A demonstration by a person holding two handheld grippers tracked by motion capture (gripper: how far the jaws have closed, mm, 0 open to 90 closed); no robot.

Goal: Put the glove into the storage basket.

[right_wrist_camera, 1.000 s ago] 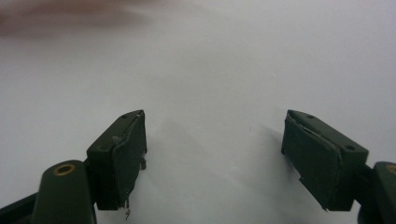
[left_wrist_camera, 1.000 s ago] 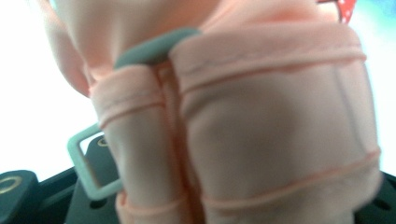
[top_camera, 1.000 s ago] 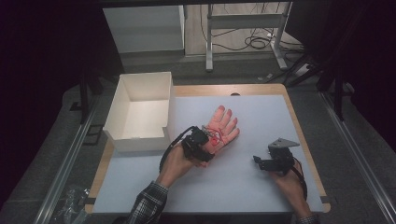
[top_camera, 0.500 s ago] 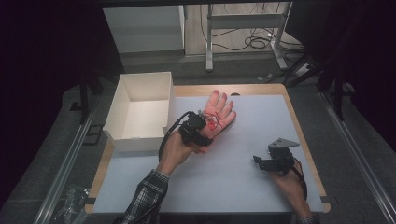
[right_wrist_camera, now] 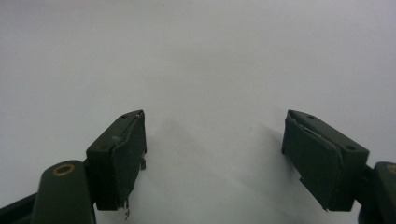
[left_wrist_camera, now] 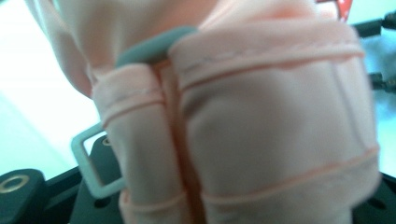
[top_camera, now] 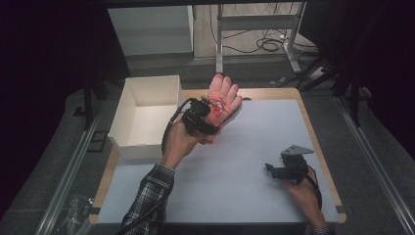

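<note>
A pink hand-shaped glove [top_camera: 224,94] with red marks hangs in the air over the far edge of the table, fingers pointing up. My left gripper [top_camera: 208,116] is shut on its wrist end. Close up in the left gripper view, the glove's cuff [left_wrist_camera: 261,121] sits between the jaws, with a grey loop [left_wrist_camera: 149,44] and a white plastic buckle [left_wrist_camera: 88,163] on it. My right gripper [top_camera: 272,170] rests on the pale mat [top_camera: 235,166] at the near right, pointing left. Its jaws [right_wrist_camera: 215,158] stand wide open with nothing between them.
An open white box [top_camera: 142,147] stands at the table's left side, close to my left hand. A wooden table edge [top_camera: 315,142] frames the mat. Beyond the table are a cabinet and desk legs with cables on the floor.
My left gripper has lifted the glove off the mat and carried it up and toward the far edge. The right gripper has not moved.
</note>
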